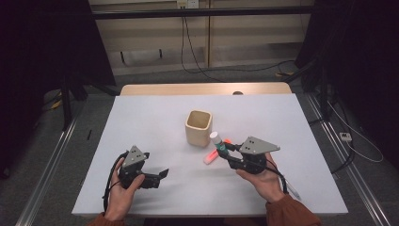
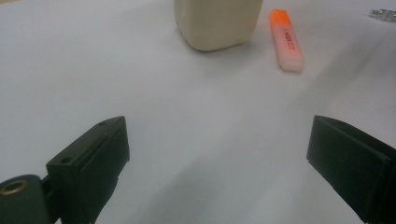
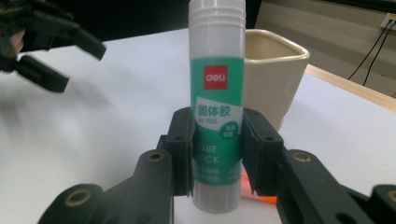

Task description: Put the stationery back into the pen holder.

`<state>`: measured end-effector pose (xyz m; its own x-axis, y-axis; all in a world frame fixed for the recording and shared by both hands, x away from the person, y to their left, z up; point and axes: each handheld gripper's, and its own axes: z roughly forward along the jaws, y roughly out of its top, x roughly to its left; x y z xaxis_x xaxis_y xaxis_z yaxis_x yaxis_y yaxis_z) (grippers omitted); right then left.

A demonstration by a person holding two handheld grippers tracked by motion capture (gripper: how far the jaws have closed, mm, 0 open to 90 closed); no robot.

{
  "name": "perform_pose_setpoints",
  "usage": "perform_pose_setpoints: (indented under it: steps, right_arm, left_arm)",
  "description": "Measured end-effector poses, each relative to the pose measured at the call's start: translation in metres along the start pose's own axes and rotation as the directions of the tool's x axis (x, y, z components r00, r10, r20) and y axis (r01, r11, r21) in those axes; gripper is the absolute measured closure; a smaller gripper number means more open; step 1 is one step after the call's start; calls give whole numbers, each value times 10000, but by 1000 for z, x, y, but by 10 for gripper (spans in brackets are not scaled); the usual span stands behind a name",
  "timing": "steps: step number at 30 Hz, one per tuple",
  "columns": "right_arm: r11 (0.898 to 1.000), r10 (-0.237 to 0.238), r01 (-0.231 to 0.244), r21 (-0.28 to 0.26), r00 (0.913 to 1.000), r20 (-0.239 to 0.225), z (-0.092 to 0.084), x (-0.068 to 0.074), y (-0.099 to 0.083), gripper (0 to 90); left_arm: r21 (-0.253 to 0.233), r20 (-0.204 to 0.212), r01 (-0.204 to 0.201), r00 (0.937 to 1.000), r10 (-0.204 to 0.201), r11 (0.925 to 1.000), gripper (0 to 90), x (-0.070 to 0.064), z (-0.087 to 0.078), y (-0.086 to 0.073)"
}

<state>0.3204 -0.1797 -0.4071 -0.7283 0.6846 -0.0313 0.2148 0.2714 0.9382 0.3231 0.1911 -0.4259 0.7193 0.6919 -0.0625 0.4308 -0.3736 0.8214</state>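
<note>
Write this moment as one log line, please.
right gripper: shut on glue stick | left gripper: open | cup: upright | highlighter: lying flat

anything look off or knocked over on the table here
Nothing stands out. The cream cup stands upright, the orange highlighter lies flat beside it, and the right gripper holds the glue stick upright, undamaged. The left gripper is open over bare table.

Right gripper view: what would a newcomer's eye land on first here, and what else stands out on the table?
A green and white glue stick stands upright, clamped in the right gripper, just in front of a cream square cup at the table's middle. An orange highlighter lies beside the cup. The left gripper stands open over bare white table.
</note>
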Motion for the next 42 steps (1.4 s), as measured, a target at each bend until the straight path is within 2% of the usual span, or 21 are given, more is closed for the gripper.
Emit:
perform_pose_setpoints:
  steps: [5, 8, 11, 15, 17, 21, 36, 42]
  right_arm:
    - [9995, 266, -265, -183, 9996, 41, 3, -4, 6, 669]
    - [9979, 534, -534, -360, 9986, -5, 5, -6, 10, 669]
    - [9951, 768, -768, -617, 9970, -30, 8, -9, 16, 669]
    - [9892, 1162, -1156, -898, 9932, 15, 12, -15, 25, 669]
    - [9860, 1337, -1328, -1005, 9910, 26, 14, -17, 28, 669]
    - [9789, 1662, -1651, -1205, 9861, -17, 21, -23, 33, 669]
    - [9682, 1870, -1820, -1718, 9823, 133, 42, -32, 57, 669]
    - [9683, 1877, -1805, -1724, 9819, 263, 52, -37, 64, 668]
  left_arm:
    - [-182, -286, 532, 9981, -537, 9984, 57, 3, -8, -9]
    - [-82, -218, 498, 9985, -500, 9987, 58, 5, -7, -13]
    - [-229, -97, 675, 9977, -677, 9975, 58, 4, -8, -16]
    - [-363, -310, 689, 9971, -701, 9970, 58, 4, -11, -17]
    - [-255, -297, 733, 9968, -741, 9970, 58, 5, -11, -17]
    - [-471, -254, 833, 9961, -846, 9954, 57, 6, -13, -18]
    - [-591, -230, 803, 9964, -818, 9950, 43, 7, -15, -18]
    - [-598, -168, 731, 9971, -742, 9955, 43, 7, -16, -19]
